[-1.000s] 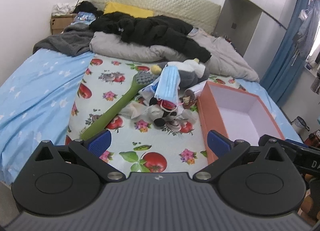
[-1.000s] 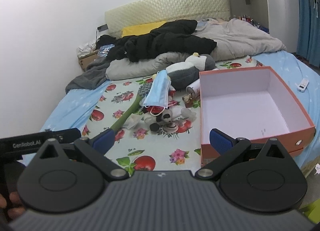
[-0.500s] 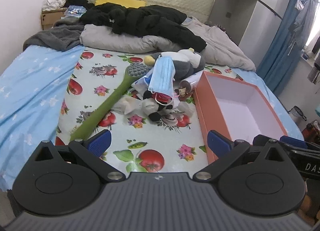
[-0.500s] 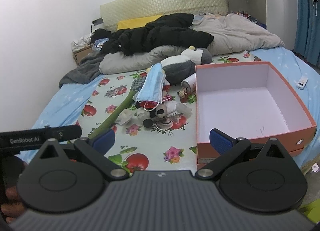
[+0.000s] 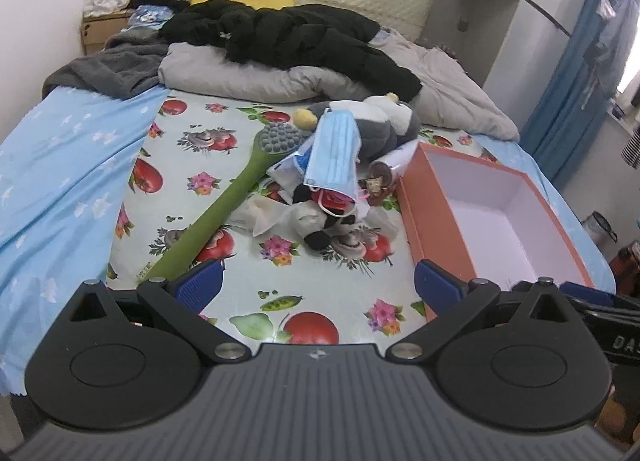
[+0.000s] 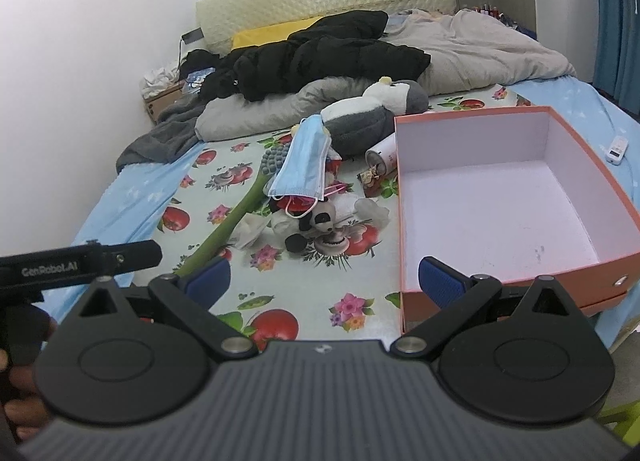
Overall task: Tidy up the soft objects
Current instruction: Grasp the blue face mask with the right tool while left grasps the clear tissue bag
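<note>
Bed with fruit-print cloth (image 5: 224, 149) is holding the clutter; both grippers are hovering at its near edge.

Left gripper (image 5: 318, 281) and right gripper (image 6: 324, 279) are both standing wide, gripping nothing. Blue mask (image 5: 334, 153) is lying draped over the pile ahead, well apart from both, long axis running away from the jaws. Orange box (image 6: 404, 221) is sitting just right of the pile. Left gripper is looking the more squarely lined up on it.

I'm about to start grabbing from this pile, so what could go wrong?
The mask drapes loosely over the pile, so its loops may snag and drag neighbours. The can lies on its side by the box and could roll. The brush crosses the pile's edge and may get knocked.
</note>
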Demonstrator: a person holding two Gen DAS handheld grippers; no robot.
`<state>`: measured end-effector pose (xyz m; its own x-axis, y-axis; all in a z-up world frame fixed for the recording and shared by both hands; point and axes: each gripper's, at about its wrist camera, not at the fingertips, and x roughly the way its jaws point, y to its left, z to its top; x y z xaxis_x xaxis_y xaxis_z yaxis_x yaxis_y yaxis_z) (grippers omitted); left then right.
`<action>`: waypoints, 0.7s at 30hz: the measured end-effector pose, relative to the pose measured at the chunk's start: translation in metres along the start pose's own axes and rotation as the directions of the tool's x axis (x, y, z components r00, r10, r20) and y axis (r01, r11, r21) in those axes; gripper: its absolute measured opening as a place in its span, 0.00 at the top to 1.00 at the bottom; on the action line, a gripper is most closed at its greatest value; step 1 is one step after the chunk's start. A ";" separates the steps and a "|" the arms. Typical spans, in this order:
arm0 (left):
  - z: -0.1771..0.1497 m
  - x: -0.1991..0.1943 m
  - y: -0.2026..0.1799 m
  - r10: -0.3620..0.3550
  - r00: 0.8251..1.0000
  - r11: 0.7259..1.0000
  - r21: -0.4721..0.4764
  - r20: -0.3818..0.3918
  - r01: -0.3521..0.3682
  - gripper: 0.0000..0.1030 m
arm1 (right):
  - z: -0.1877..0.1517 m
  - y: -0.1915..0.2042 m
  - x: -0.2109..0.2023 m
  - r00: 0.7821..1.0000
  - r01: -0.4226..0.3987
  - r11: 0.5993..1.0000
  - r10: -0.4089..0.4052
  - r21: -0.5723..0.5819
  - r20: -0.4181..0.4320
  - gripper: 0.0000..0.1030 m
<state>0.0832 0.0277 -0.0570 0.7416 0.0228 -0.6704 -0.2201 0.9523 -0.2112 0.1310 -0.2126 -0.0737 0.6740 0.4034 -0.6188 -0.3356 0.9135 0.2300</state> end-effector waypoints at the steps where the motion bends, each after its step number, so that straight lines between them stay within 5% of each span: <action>1: 0.001 0.004 0.002 0.008 1.000 1.000 -0.008 0.000 -0.008 0.00 | 0.001 -0.001 0.003 1.000 -0.005 1.000 0.005 0.003 -0.004 0.01; 6: 0.001 0.018 0.012 0.022 1.000 0.999 -0.028 -0.013 -0.023 0.00 | 0.006 -0.003 0.018 0.999 -0.051 0.999 0.051 0.015 -0.018 0.02; 13: -0.001 0.049 0.022 0.022 0.999 0.999 -0.025 -0.030 -0.023 0.01 | 0.013 0.002 0.048 0.995 -0.089 0.996 0.090 0.012 -0.048 0.22; 21: 0.000 0.106 0.036 -0.003 0.999 1.000 -0.019 -0.041 0.002 0.07 | 0.019 0.011 0.104 0.992 -0.105 0.994 0.103 -0.015 -0.078 0.22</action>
<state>0.1538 0.0641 -0.1351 0.7160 0.0074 -0.6981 -0.2301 0.9466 -0.2259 0.2097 -0.1595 -0.1213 0.5822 0.4900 -0.6488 -0.4137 0.8655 0.2825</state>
